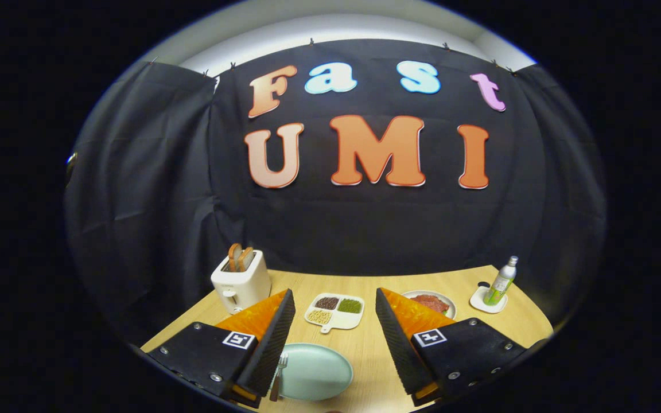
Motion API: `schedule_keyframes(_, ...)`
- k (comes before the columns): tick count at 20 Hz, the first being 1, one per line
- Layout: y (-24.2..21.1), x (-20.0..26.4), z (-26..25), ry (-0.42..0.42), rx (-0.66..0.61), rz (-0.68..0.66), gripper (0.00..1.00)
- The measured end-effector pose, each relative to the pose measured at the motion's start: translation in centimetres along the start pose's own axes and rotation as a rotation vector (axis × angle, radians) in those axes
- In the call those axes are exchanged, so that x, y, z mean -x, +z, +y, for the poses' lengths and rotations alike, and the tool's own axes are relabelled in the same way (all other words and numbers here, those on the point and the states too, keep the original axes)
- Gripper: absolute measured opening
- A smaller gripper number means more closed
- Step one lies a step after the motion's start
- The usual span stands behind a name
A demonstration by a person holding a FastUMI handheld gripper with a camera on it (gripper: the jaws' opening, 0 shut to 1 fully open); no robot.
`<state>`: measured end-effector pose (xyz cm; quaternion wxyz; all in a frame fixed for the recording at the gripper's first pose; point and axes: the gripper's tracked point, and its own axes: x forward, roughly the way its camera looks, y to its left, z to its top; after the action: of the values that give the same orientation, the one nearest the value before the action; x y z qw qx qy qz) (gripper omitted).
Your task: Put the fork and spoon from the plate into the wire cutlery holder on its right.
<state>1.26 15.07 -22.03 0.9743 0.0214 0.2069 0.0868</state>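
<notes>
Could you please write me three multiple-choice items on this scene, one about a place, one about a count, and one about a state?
1. Where does the fork lie?
A. On the light green plate's left edge, by the left finger
B. In the toaster
C. Beside the bottle

2. How many compartments hold food in the white divided dish?
A. One
B. Three
C. Five

3. How do the fingers of the gripper stand?
A. Shut on the fork
B. Shut on the plate
C. Open, holding nothing

Answers: 1 A, the fork rests on the plate's left rim; 2 B, three fillings show; 3 C, a wide gap separates the fingers.
</notes>
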Motion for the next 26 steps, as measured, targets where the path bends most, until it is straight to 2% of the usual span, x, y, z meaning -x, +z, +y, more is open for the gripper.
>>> schedule_keyframes(3, -4.1, -1.8, 3.2, 0.057, 0.016, 0.150, 0.86)
schedule_keyframes(8, -13.0, -3.2, 6.0, 0.117, 0.040, 0.519, 0.87)
schedule_keyframes(13, -19.8, -4.0, 8.1, 0.169, 0.085, 0.789, 0.87)
schedule_keyframes(17, -23.6, -4.3, 9.2, 0.175, 0.072, 0.974, 0.87)
schedule_keyframes(20, -25.8, -4.1, 8.7, 0.146, 0.107, 1.084, 0.85)
schedule_keyframes(22, -27.0, -4.0, 8.8, 0.135, 0.125, 1.127, 0.76)
schedule_keyframes(23, -27.3, -3.9, 8.9, 0.130, 0.129, 1.146, 0.65)
schedule_keyframes(24, -27.6, -3.9, 8.9, 0.120, 0.133, 1.160, 0.59)
schedule_keyframes(25, -27.9, -3.8, 8.9, 0.111, 0.132, 1.176, 0.42)
schedule_keyframes(26, -28.2, -3.7, 8.9, 0.095, 0.131, 1.189, 0.34)
